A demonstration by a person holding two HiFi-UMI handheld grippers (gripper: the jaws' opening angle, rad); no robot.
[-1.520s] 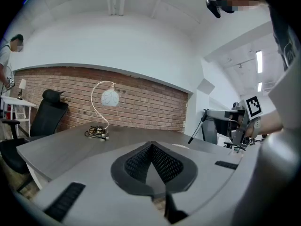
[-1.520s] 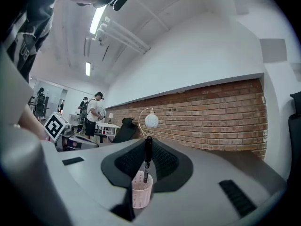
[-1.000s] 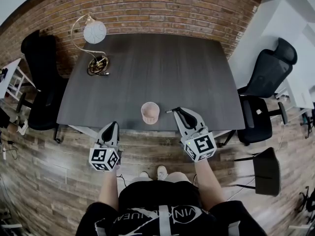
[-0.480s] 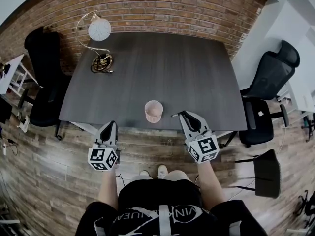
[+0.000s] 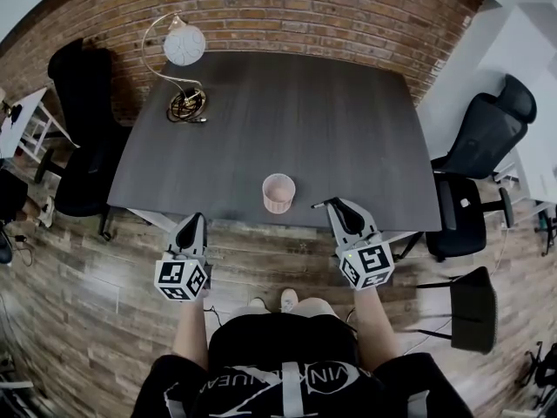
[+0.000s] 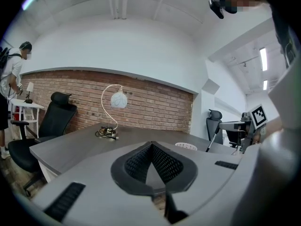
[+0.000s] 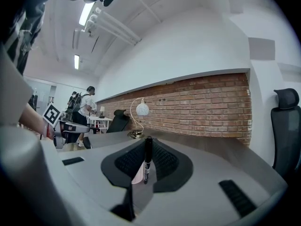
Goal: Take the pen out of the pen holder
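The pink pen holder [image 5: 278, 192] stands upright near the front edge of the dark table [image 5: 287, 111]; in the left gripper view the pen holder [image 6: 186, 146] shows only its rim. My right gripper [image 5: 333, 205] hovers just right of the holder, at the table's edge, shut on a black pen [image 5: 321, 205] that pokes out to the left. In the right gripper view the pen [image 7: 147, 158] stands upright between the pads of the right gripper [image 7: 147, 145]. My left gripper [image 5: 191, 223] hangs off the table's front left, shut with nothing in it; its pads [image 6: 162, 161] meet.
A curved desk lamp [image 5: 184, 47] stands at the table's far left corner. Black office chairs sit at the left [image 5: 83, 129] and right [image 5: 479, 146], with a stool [image 5: 474, 303] by my right side. A brick wall [image 5: 287, 7] backs the table.
My right gripper, with the pen, has drawn slightly back and right from the holder. The left gripper has barely moved. The head view has shifted a little.
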